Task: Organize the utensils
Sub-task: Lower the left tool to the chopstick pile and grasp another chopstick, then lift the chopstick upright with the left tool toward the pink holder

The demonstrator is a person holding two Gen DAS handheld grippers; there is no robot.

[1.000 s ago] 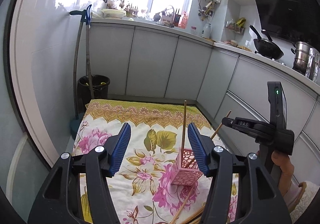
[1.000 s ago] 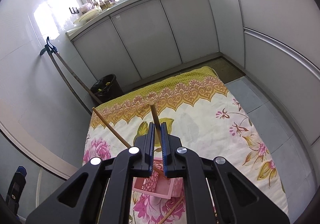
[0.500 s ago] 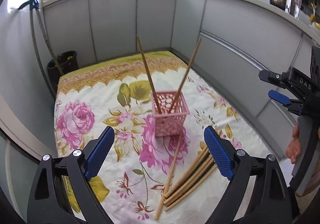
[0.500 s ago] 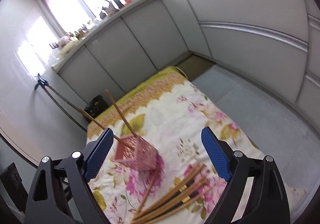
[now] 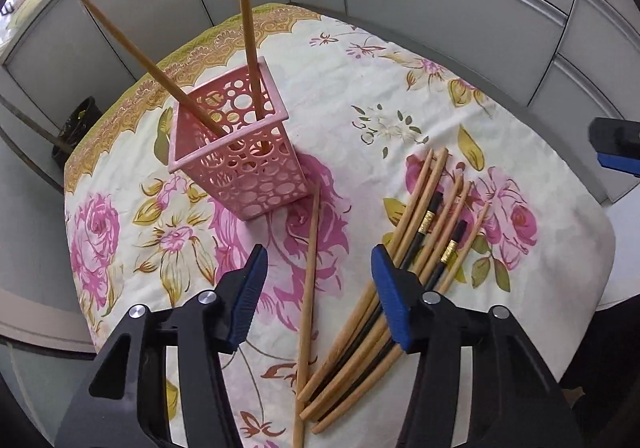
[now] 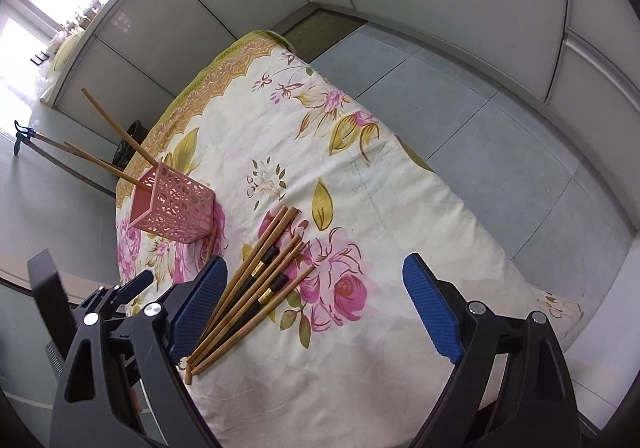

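Left gripper [image 5: 318, 284]: jaws closing, single wooden chopstick [image 5: 309, 288] lying between, untouched
Right gripper [image 6: 314, 308]: spread wide, empty
Chopstick pile [image 6: 256, 280]: on floral cloth [image 6: 380, 184] beside pink perforated plastic holder [image 5: 236, 152]

Legible text, labels, brands, numbers, signs: none in either view. Gold bands on the black chopsticks [image 5: 427, 217] carry no readable marking.

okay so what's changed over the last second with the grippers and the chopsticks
The right gripper let go of a chopstick into the pink holder, which now has two, and opened. Both grippers dropped toward the loose chopsticks; the left gripper is closing around the single chopstick. Holder and pile stayed put.
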